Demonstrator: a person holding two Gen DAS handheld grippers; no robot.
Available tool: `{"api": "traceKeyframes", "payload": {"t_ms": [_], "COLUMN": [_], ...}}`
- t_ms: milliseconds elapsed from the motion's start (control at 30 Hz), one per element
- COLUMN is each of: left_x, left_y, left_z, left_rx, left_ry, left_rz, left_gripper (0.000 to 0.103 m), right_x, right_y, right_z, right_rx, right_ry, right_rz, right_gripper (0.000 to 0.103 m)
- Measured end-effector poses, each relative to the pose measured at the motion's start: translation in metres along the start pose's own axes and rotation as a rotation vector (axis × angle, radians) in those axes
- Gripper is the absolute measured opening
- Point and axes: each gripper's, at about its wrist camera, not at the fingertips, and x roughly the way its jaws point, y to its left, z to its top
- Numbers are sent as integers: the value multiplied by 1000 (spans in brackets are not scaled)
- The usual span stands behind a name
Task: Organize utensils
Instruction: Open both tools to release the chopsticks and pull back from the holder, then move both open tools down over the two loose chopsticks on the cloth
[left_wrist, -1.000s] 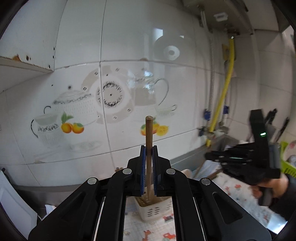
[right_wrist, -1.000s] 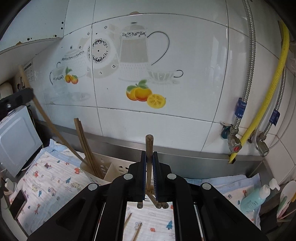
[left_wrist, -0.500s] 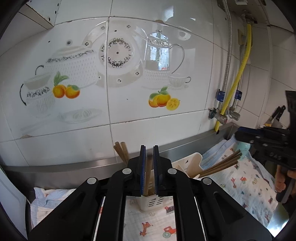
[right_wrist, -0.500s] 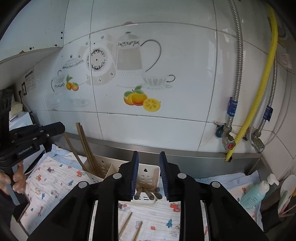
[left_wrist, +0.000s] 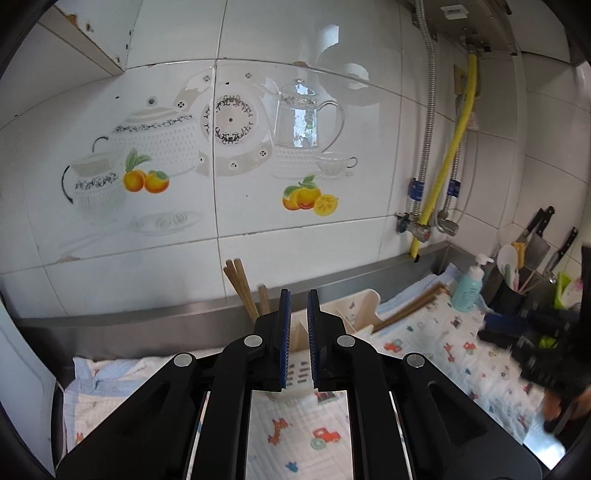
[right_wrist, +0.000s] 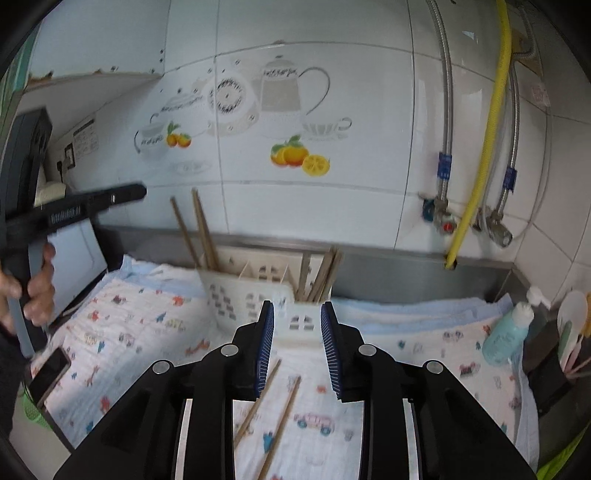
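Note:
A white slotted utensil holder (right_wrist: 255, 291) stands on the patterned cloth by the wall. Several brown chopsticks (right_wrist: 199, 229) lean in its left compartment and several more (right_wrist: 321, 273) in its right one. Two loose chopsticks (right_wrist: 273, 410) lie on the cloth under my right gripper (right_wrist: 297, 314), which is open and empty in front of the holder. My left gripper (left_wrist: 298, 299) is slightly open and empty just above the holder (left_wrist: 354, 314), beside the standing chopsticks (left_wrist: 243, 291). It also shows at the left of the right wrist view (right_wrist: 74, 210).
A teal soap bottle (right_wrist: 509, 332) and a dark caddy of spoons (right_wrist: 569, 332) stand at the right; knives (left_wrist: 539, 236) hang on the wall there. A phone (right_wrist: 48, 376) lies at the cloth's left edge. Pipes and a yellow hose (right_wrist: 480, 147) run down the tiled wall.
My left gripper let go of its chopstick into the holder and opened slightly. My right gripper, which opened half a second ago, has pulled back from the holder and tilted down.

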Motion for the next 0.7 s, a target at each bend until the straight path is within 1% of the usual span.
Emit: {"api": "traceKeyframes", "payload": {"t_ms": [167,200,267,367,533,633,700], "left_x": [-21,-25,-32,-40,-44,-44,-43], "left_y": [-8,-10,-12,-15,-14,-15,-15], "left_z": [-25,-34,-50,-73,-110,-128,-140], "left_rx": [-1,-9,-23,-23,-77,-76,-89], "left_ry": [-2,6,4,14,64,89,113], "left_rz": [-21,-33,-18,-23,-39,-13,-11], "left_gripper": [11,25,49,48,48,49,51], "right_x": [-1,1,2,6,12,16,17], "right_y": [14,17,22,28,32,35,35], "right_z": [-57,-68,-90,-118,-154,-173,-181], "right_rx": [28,38,55,78,125,152,171], "right_ry": [74,90,116,153,207,239,250], "right_rz": [21,28,36,31,37,42,45], "right_gripper": [26,26,26,25,23,23,22]}}
